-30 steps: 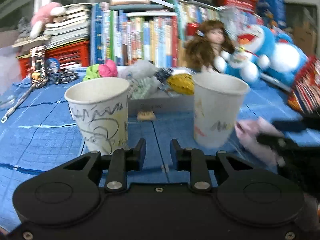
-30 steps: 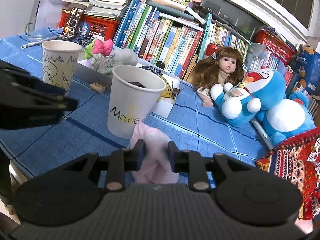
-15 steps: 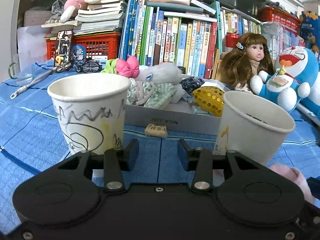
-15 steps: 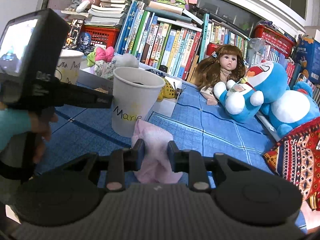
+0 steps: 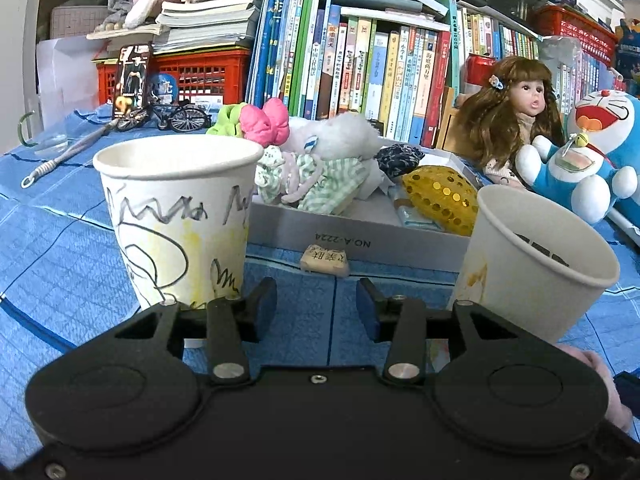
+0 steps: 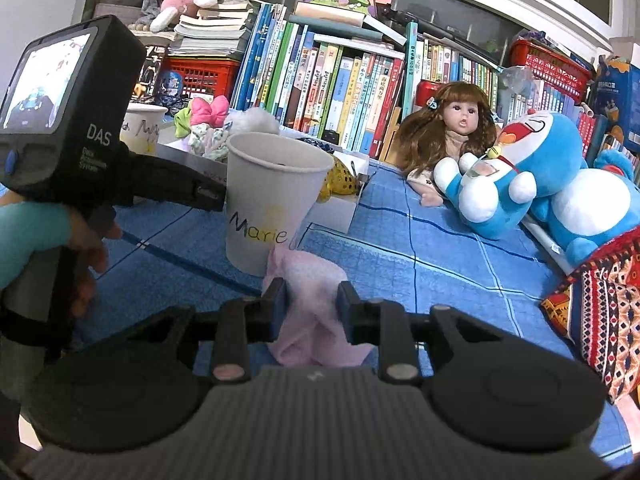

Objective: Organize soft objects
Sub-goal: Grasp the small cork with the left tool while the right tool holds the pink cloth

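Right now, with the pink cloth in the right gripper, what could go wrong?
The right gripper holds the pink cloth right beside the Marie cup; lifting it carelessly might tip that light cup. Loose cloth hanging below the fingers could drag on the blue table cover. The left gripper, open between both cups, might bump the scribbled cup.

Box (image 5: pixel 360 236) behind two cups (image 5: pixel 176 220) — doll (image 5: pixel 516 120) right.
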